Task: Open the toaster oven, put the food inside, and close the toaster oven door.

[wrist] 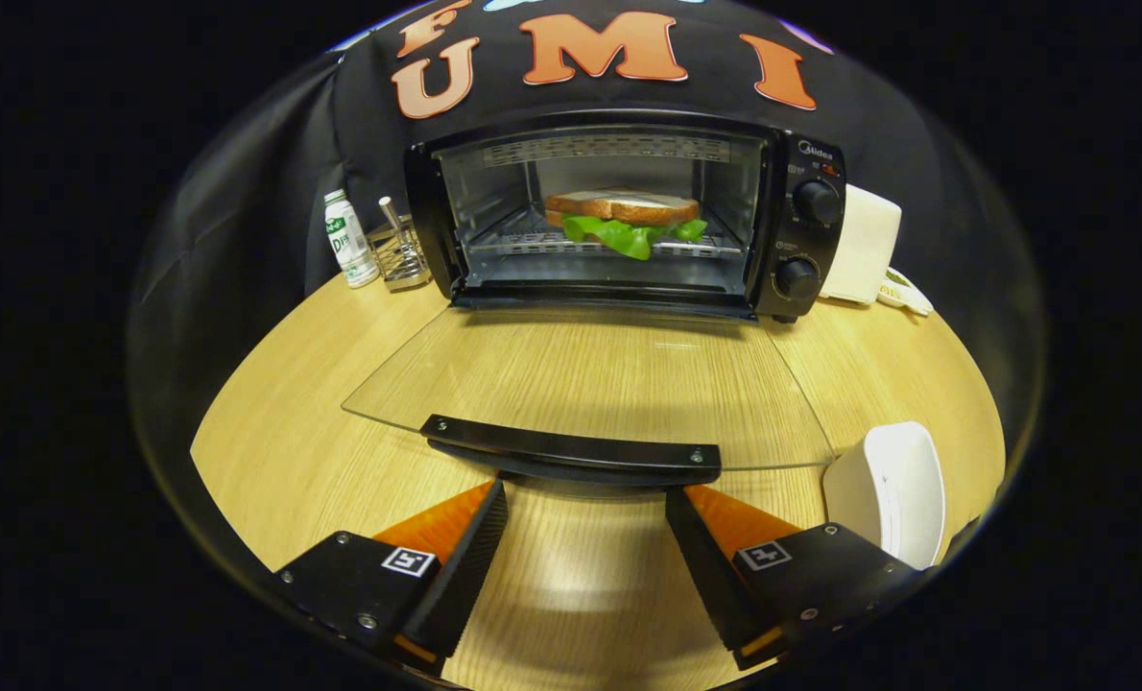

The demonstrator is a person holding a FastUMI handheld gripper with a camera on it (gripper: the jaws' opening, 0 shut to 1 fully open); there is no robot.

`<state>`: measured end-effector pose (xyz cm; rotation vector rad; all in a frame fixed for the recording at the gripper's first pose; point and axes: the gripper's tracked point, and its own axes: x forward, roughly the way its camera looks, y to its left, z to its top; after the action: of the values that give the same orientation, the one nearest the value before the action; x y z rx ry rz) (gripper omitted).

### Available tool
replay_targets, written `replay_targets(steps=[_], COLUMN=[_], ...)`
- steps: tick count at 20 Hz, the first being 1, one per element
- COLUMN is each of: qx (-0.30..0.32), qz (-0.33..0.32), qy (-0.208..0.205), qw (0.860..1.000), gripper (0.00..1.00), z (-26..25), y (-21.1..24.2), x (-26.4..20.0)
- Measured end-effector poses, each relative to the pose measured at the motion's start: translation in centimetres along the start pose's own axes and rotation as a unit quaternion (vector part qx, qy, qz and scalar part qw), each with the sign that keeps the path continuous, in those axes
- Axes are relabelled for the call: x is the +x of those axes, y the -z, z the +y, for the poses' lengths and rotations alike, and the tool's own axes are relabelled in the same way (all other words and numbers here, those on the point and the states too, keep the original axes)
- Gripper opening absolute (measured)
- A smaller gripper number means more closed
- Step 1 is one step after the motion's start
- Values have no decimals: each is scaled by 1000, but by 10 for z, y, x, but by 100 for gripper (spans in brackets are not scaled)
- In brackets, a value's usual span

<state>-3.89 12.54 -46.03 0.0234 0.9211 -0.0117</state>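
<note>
- Gripper view: fisheye camera riding on the gripper (585, 504), looking forward along its two spread fingers (456, 557).
- Height: low over the wooden surface (273, 422), angled slightly downward.
- Facing: squarely toward the toaster oven (629, 216) beyond the fingers, its cavity seen head-on.
- Nearness: the lowered glass door (581, 379) lies just ahead of the fingers, its handle (571, 449) closest; the oven sits well beyond.

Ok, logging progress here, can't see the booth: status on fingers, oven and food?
Gripper open, fingers empty, just short of the door handle. Sandwich on the rack inside the toaster oven. Glass door down flat, not closed. White dish beside one finger.
</note>
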Motion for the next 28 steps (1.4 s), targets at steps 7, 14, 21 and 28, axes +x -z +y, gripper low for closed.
replay_targets(steps=[7, 14, 21, 28], qx=[8, -4, -26, -43], qz=[-93, -158, -272, -365], qy=[10, 32, 35, 44], qw=[996, 987, 961, 929], gripper=[98, 98, 98, 97], z=[-2, -2, 6, -9], y=[-89, -167, -242, -294], x=[-9, -5, -57, -163])
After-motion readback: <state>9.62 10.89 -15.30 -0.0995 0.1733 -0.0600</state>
